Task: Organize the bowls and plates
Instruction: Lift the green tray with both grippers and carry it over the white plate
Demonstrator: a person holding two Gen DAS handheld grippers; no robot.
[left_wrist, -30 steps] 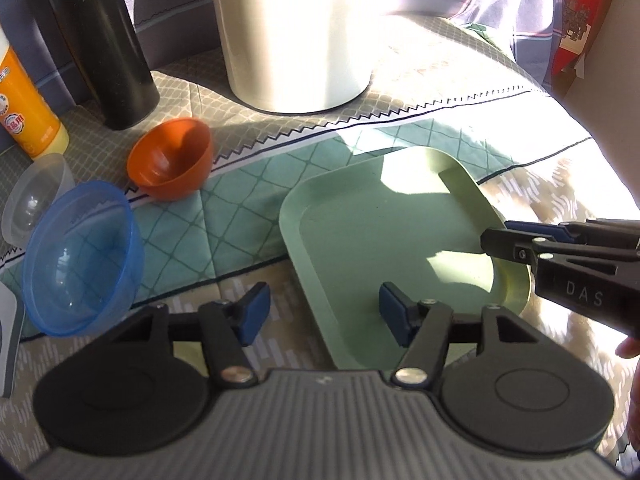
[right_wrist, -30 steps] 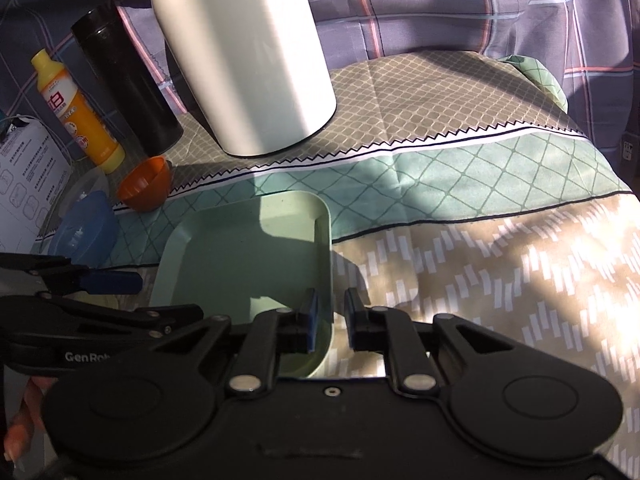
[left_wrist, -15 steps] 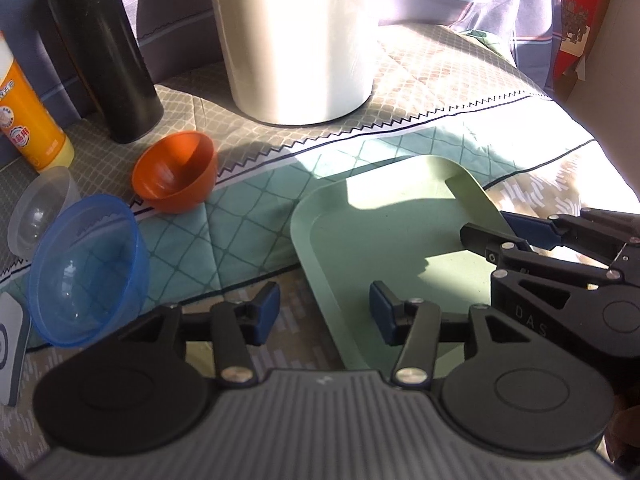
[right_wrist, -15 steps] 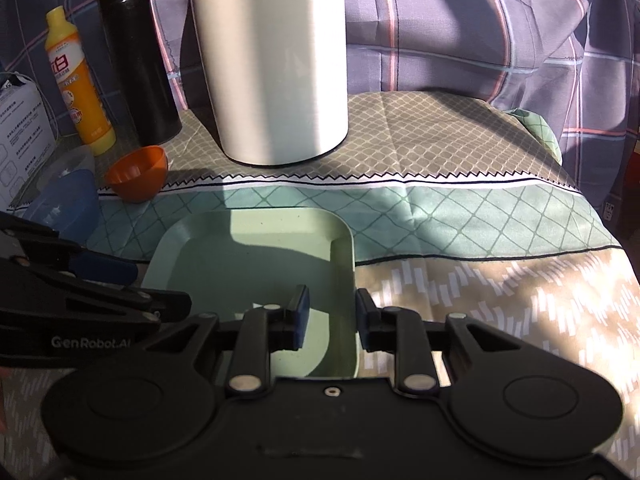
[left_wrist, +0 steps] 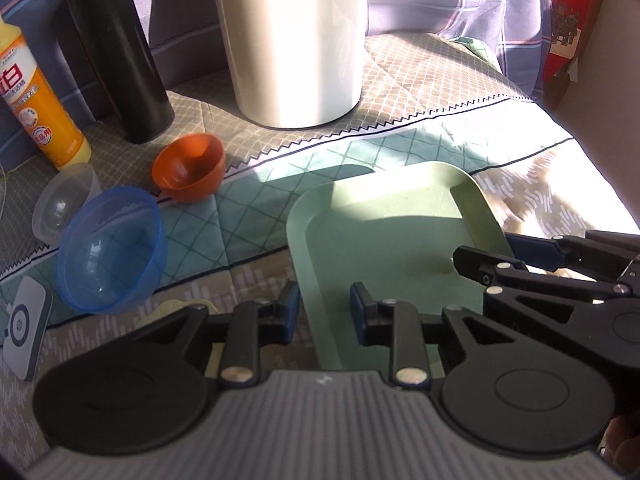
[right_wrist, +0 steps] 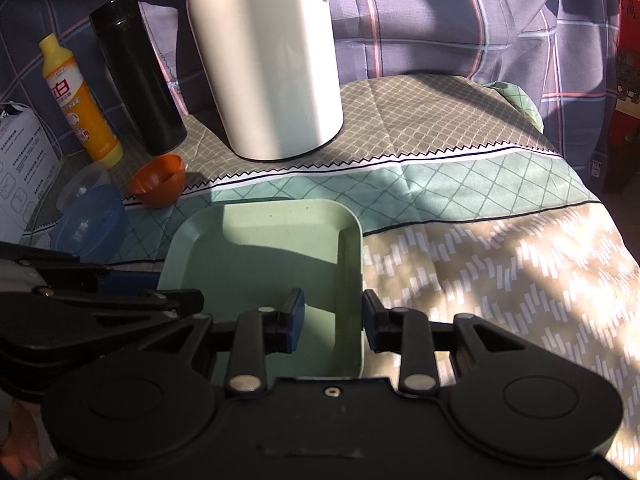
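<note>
A pale green square plate (left_wrist: 392, 248) lies flat on the patterned cloth. My left gripper (left_wrist: 323, 312) straddles its left rim; the jaws are closing, with a gap still showing at the pads. My right gripper (right_wrist: 333, 322) straddles the plate's (right_wrist: 272, 264) right rim and its jaws are opening, the left pad clear of the wall. Each gripper shows in the other's view: the right gripper (left_wrist: 488, 250) and the left gripper (right_wrist: 176, 290). To the plate's left sit an orange bowl (left_wrist: 188, 172), a blue bowl (left_wrist: 112, 248) and a clear bowl (left_wrist: 66, 200), all tilted.
A tall white jug (left_wrist: 292, 40), a black flask (left_wrist: 116, 52) and a yellow bottle (left_wrist: 36, 100) stand behind the bowls. A small white device (left_wrist: 24, 328) lies at the near left, a white box (right_wrist: 24, 172) stands at the far left, and a red box (left_wrist: 568, 20) at the far right.
The right jaws, shut on the plate's right rim a second ago, have spread apart. The left jaws have narrowed around the left rim. Both views have drawn back slightly.
</note>
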